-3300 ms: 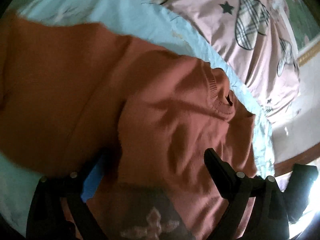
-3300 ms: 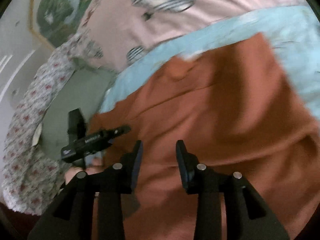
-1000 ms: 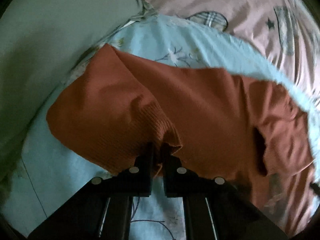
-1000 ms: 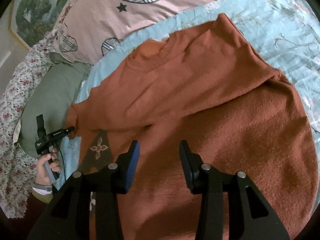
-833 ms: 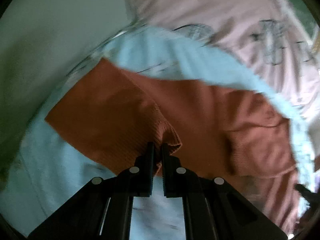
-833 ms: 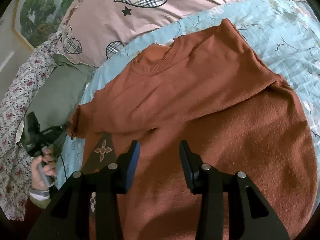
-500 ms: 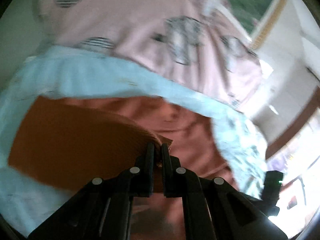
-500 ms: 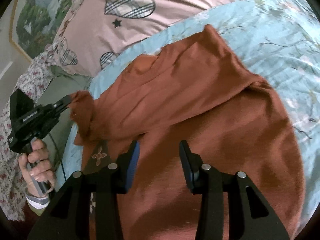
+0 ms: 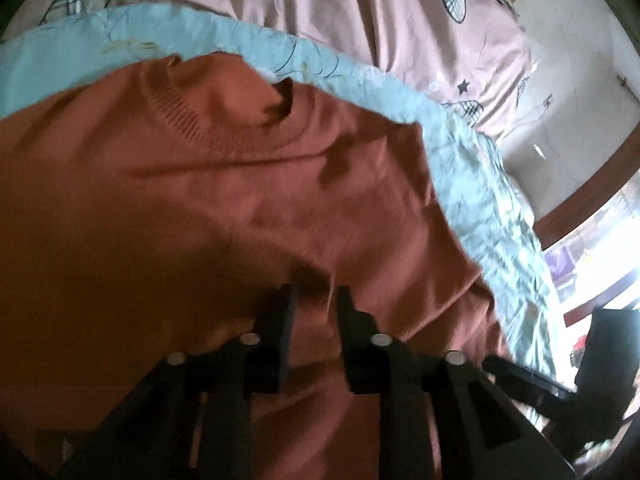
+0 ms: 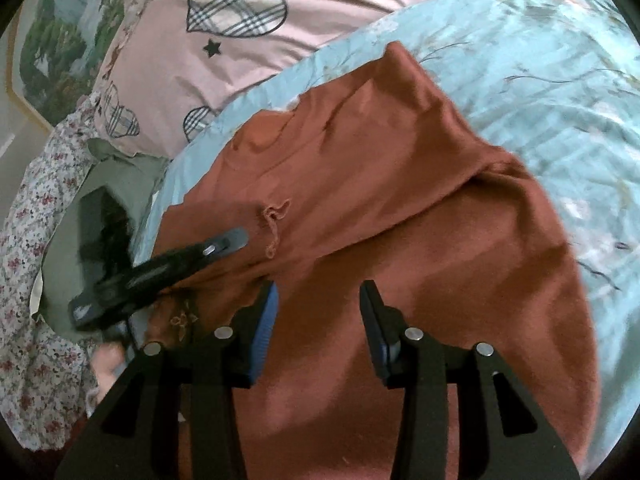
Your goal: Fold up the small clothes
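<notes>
A rust-orange knit sweater (image 9: 224,200) lies spread on a light blue bedsheet (image 9: 472,168). Its ribbed neckline (image 9: 192,120) faces the pillows. In the right wrist view the sweater (image 10: 420,208) has its left sleeve folded over the body, cuff (image 10: 274,224) on top. My left gripper (image 9: 314,296) is open, its fingers just above the sweater's body; it also shows in the right wrist view (image 10: 168,268) beside the folded cuff. My right gripper (image 10: 318,292) is open and empty above the sweater's lower part.
A pink pillow with plaid hearts (image 10: 248,32) lies behind the sweater. A grey-green pillow (image 10: 100,184) and a floral cloth (image 10: 28,240) lie at the left. A wall and bright window (image 9: 600,272) are at the right.
My left gripper carried the sleeve cuff across over the sweater's body, then opened and let it go. The right gripper stayed open, almost still.
</notes>
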Available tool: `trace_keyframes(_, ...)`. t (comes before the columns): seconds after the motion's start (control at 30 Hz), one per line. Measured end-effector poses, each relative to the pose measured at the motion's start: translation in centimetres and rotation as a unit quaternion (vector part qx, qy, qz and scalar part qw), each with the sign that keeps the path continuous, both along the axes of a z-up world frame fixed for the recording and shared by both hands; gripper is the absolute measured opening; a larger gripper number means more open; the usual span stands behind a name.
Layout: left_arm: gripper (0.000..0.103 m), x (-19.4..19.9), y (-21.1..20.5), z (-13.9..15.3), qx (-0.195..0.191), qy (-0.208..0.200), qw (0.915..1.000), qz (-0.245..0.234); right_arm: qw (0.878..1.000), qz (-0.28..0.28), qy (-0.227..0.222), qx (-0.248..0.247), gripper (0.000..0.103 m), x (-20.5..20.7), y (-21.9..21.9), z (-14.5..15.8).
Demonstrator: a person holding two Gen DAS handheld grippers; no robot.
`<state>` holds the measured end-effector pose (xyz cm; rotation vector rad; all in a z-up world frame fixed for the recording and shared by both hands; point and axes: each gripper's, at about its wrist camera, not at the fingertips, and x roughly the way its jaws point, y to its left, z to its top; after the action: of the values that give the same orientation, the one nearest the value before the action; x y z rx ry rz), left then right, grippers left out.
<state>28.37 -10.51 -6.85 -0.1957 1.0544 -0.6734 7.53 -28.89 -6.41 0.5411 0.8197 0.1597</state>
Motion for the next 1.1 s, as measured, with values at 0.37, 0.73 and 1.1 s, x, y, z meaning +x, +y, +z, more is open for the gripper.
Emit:
trace_keyframes(0.37, 0.071, -6.9, 15.9, 3.1, 0.072, -0.094, 0.9761, 0.182, 0.999, 0.045, 0.017, 0.004, 0.049, 9.1, 4.5, -1.7)
trace_keyframes(0.73, 0.071, -5.8, 23.8, -0.8, 0.108, -0.035, 0.9497, 0.292, 0.995, 0.064, -0.072, 0.017, 0.005, 11.9, 5.3, 4.7)
trace_keyframes(1.1, 0.067, -3.1, 22.4, -1.2, 0.164, -0.041, 0.9413, 0.292, 0.997, -0.048, -0.020, -0.059, 0.005, 9.8, -5.2, 1.8)
